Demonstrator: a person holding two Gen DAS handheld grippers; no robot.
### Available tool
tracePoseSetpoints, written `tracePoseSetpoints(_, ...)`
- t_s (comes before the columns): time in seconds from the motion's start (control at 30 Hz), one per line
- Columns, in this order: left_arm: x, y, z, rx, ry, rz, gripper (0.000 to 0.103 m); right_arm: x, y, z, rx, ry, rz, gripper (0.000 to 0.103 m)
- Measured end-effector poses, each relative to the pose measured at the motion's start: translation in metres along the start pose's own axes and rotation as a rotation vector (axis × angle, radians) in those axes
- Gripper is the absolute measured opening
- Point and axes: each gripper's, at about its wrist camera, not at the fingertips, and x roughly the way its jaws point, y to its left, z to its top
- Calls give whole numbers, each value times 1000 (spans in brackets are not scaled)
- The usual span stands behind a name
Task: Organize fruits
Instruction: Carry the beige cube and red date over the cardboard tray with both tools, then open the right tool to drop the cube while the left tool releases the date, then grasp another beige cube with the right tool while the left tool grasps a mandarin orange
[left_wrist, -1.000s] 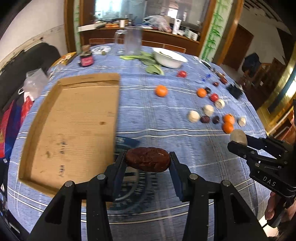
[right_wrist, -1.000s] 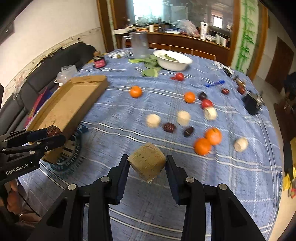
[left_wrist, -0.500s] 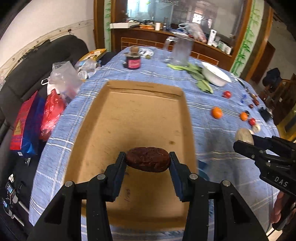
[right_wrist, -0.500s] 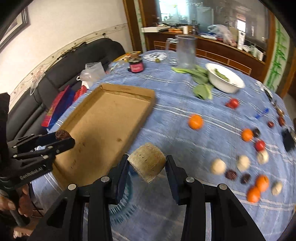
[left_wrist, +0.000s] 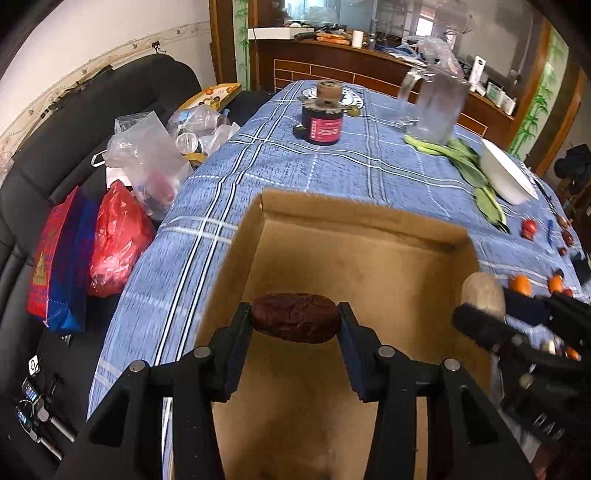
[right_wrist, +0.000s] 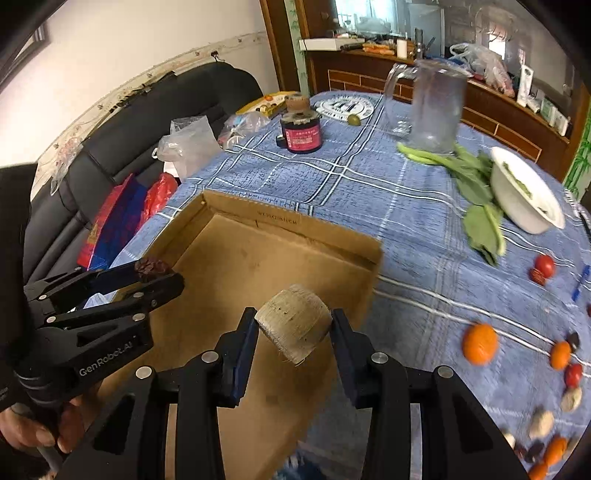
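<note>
Far off to the left of the left claw (left_wrist: 294, 323): a black sofa (left_wrist: 92, 122) with a red bag (left_wrist: 118, 240) and clear plastic bags (left_wrist: 147, 162) on it. Pinched tight between the left claw's two pads: a dark red wrinkly date (left_wrist: 294, 322), lying sideways, squeezed at both ends. Right under that date and claw: the brown floor of a flat cardboard box (left_wrist: 354, 258), with nothing in it. Beyond the box's far wall, straight ahead of the left claw: a blue checked cloth (left_wrist: 332, 170), a dark jar with a pink label (left_wrist: 325, 123), then further right a clear glass jug (left_wrist: 436, 107), green leaves (left_wrist: 476, 177) and a white bowl (left_wrist: 506, 177). Just to the right of the left claw: the right claw (left_wrist: 484, 310), seen from the side and blurry, shut around a pale round thing.

Same things from the right claw's own camera. To its left: the left claw (right_wrist: 155, 275) side-on, a hand (right_wrist: 37, 428) below gripping its handle, the date (right_wrist: 149, 266) at its tip, over the box's left side. Clamped between the right claw's (right_wrist: 293, 332) pads: a pale tan fruit with flat cut ends (right_wrist: 293, 328), tilted a bit. Below it: the box's right wall (right_wrist: 369, 288) and floor. To the right of the right claw, well apart, on the cloth (right_wrist: 406, 206): an orange (right_wrist: 479, 344), smaller oranges, red ones like the tomato (right_wrist: 545, 265), dark ones and pale ones, spread out toward the edge.
</note>
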Motion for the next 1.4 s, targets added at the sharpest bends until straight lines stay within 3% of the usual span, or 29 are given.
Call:
tracePoseSetpoints(0.37,46,0,25,-20,56,11,45,48,1,22,10,53,3,43)
tracePoseSetpoints(0.7,55,2,27,-18,63,30,45,62,-3,22,11,83,-3,44)
tracePoseSetpoints(0.83,53,3,25,-18,72,35,46,61,-4,22,11,85,-9,45)
tracePoseSetpoints(0.97,46,4,22,-2,56,48,47,53,-1,18,-4,66,-27,60)
tracePoseSetpoints(1.27,22,9,9,24,15,60,47,19,-1,2,-5,27,-44,61)
tracePoseSetpoints(1.4,4,12,-3,27,-13,55,55,-11,2,-16,-3,-1,-41,61)
